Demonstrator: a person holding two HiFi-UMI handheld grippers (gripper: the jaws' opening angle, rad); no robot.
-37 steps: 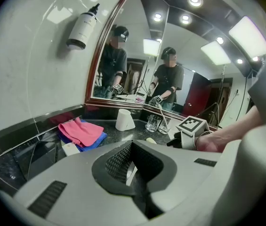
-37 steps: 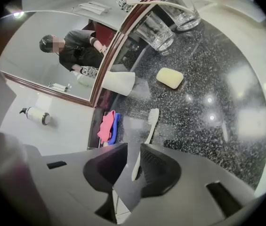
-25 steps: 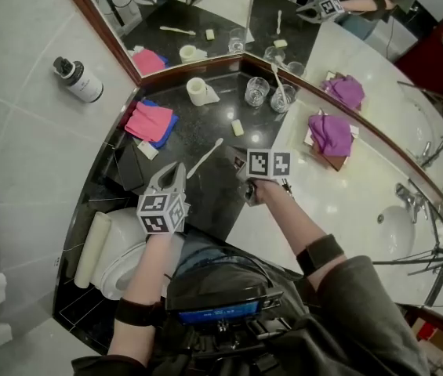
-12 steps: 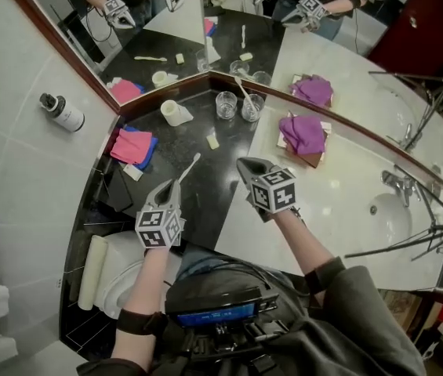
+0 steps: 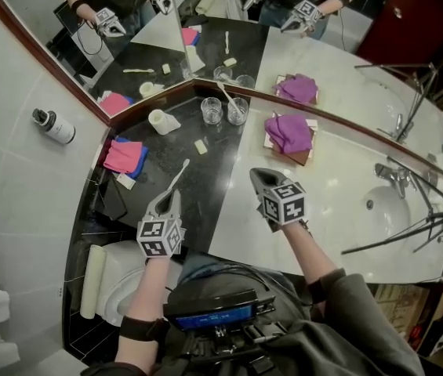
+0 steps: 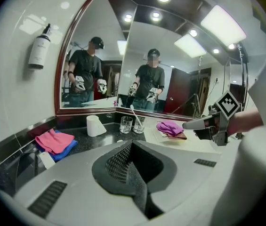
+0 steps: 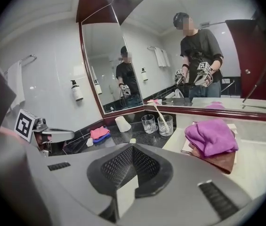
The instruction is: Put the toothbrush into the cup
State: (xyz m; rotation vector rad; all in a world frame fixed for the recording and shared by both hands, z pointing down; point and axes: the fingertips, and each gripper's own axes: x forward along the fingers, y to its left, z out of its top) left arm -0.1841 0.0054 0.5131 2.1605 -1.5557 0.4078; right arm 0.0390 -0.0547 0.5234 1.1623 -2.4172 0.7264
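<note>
Person: stands at the counter's edge with a forearm behind each gripper and a device with a blue screen (image 5: 217, 313) at the chest.
Left gripper (image 5: 171, 197): held over the black counter (image 5: 209, 180), pointing away and downward. Its jaws are clenched tight with nothing between them.
Right gripper (image 5: 259, 177): beside the left one, above the line where the black counter meets the white counter (image 5: 339, 171). Its jaws are pressed together, carrying nothing that I can make out.
Toothbrush (image 5: 179, 175): lies flat on the black counter, outside any cup. Its handle end is right at the left gripper's tip and its head points toward the mirror. I cannot tell whether the tip touches it.
Soap bar (image 5: 200, 146): small and pale, just beyond the brush head.
Cloths: a pink cloth (image 5: 124, 153) sits on a blue cloth (image 5: 141, 161) at the left edge of the black counter.
Purple cloth (image 5: 288, 130): bunched on a brown tray (image 5: 303, 157) on the white counter.
Basin (image 5: 382, 210): set in the white counter at the far right, with a tap (image 5: 390, 177) behind it.
White cup (image 5: 162, 121): left of the glasses, close to the mirror's frame.
Left glass cup (image 5: 211, 110): stands at the foot of the mirror.
Right glass cup (image 5: 237, 111): just beside the left one, holding a second toothbrush (image 5: 227, 96) that leans left.
Bottle (image 5: 52, 126): fixed to the tiled wall on the left.
Mirror (image 5: 127, 22): angled panels at the back, showing the person and both grippers.
</note>
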